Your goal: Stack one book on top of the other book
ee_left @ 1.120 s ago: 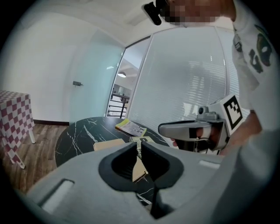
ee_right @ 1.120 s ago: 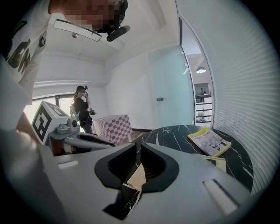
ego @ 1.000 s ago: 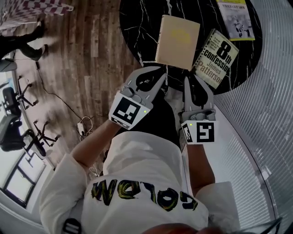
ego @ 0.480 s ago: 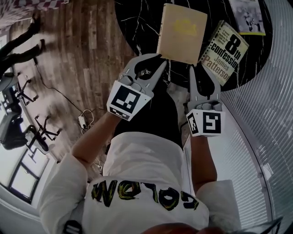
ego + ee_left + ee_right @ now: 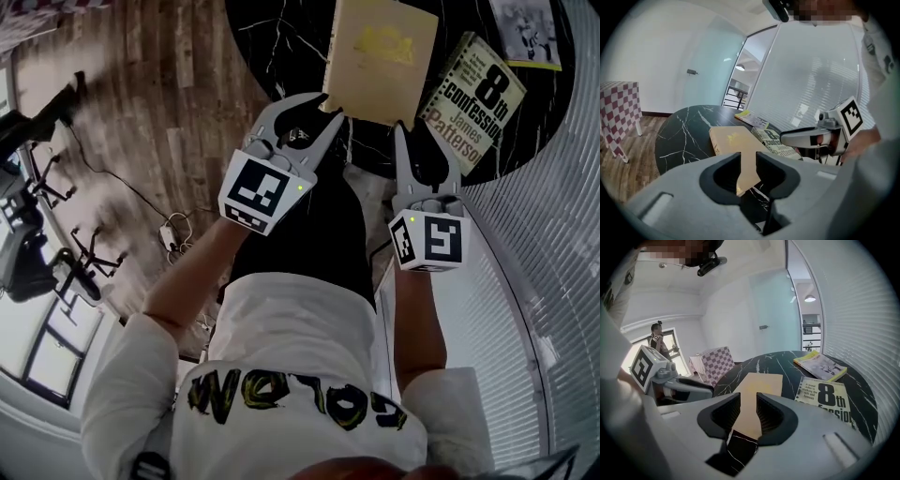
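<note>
A plain tan book [image 5: 380, 61] lies on the round black marble table [image 5: 281, 37], its near edge by the table's rim. To its right lies the "8th confession" book [image 5: 473, 98]. My left gripper [image 5: 328, 105] is at the tan book's near left corner and my right gripper [image 5: 422, 141] is just short of its near right corner. Both have just been opening. In the left gripper view the tan book [image 5: 731, 140] shows through the gap of the left gripper [image 5: 747, 164], untouched by the pads. The right gripper [image 5: 748, 406] frames the tan book [image 5: 761, 383] the same way.
A yellow-edged magazine [image 5: 530, 33] lies at the table's far side. A checkered cloth-covered table [image 5: 710, 362] and a person [image 5: 658, 341] are beyond. White blinds [image 5: 553, 234] curve along the right. A cable and power strip [image 5: 169, 248] lie on the wooden floor, near office chairs [image 5: 28, 262].
Both grippers have shifted up the picture toward the tan book's near edge, and their jaws have spread wider. The books show higher in the head view.
</note>
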`<state>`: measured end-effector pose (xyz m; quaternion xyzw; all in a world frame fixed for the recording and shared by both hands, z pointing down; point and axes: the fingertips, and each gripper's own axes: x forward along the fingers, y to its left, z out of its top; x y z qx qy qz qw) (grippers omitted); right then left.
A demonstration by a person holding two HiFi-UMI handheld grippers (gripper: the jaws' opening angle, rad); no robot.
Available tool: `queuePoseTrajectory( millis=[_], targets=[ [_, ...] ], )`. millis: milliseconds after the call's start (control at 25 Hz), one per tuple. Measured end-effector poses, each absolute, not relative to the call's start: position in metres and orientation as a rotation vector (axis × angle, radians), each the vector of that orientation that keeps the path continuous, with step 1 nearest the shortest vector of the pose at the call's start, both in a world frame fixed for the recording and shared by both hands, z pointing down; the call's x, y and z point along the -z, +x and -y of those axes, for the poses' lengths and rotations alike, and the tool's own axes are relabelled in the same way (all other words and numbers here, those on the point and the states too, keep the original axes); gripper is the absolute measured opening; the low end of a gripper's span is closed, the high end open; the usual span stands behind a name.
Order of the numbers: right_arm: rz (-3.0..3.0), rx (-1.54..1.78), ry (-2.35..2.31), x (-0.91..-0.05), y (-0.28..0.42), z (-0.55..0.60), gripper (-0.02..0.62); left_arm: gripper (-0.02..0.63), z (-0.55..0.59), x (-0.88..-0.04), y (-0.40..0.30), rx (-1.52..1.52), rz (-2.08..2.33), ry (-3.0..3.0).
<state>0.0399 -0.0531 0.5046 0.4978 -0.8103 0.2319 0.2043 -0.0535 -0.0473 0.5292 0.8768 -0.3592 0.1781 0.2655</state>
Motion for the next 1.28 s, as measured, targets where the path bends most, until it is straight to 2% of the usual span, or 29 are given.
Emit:
queuePoseTrajectory(
  millis=[880, 1280],
  targets=[
    [2.136, -0.787, 1.400, -0.564, 0.062, 0.062, 0.192, 0.220, 0.056, -0.585, -0.050, -0.547, 0.965, 2.238],
    [2.129, -0.853, 1.374, -0.577, 0.061, 0.064, 0.209, 0.239, 0.059, -0.592, -0.050, -0.524, 0.957, 2.215]
  ],
)
